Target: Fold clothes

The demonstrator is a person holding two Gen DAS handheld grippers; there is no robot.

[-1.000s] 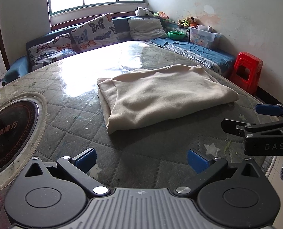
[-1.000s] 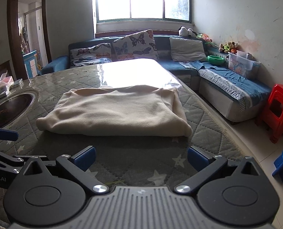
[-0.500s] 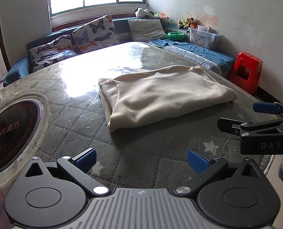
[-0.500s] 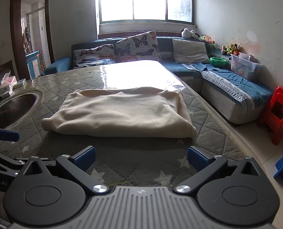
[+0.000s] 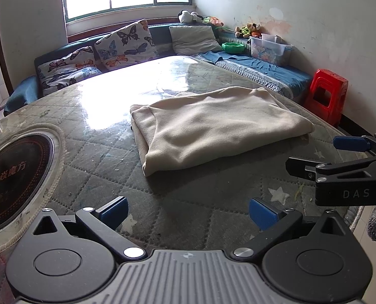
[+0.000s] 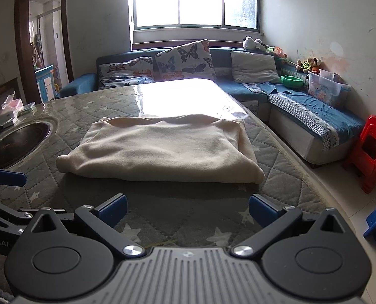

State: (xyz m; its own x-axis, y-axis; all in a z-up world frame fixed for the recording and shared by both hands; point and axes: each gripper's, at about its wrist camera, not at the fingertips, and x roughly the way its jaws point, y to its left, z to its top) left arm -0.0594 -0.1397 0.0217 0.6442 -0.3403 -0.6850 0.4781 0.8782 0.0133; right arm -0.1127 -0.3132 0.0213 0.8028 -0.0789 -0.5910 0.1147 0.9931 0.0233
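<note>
A cream fleece garment [image 5: 218, 124] lies folded into a soft, rounded rectangle on the table [image 5: 91, 157], which has a glossy clear sheet over quilted grey-green star-print fabric. In the right wrist view the garment [image 6: 160, 149] runs long axis left to right, thick folded edge nearest the camera. The left gripper [image 5: 188, 209] and right gripper [image 6: 186, 207] both stand with blue-padded jaws wide apart, empty, short of the garment. A round dark hotplate [image 5: 13, 174] is set into the table.

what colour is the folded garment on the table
Cream, a plain pale beige with no pattern; the folded garment shows best in the right wrist view.
</note>
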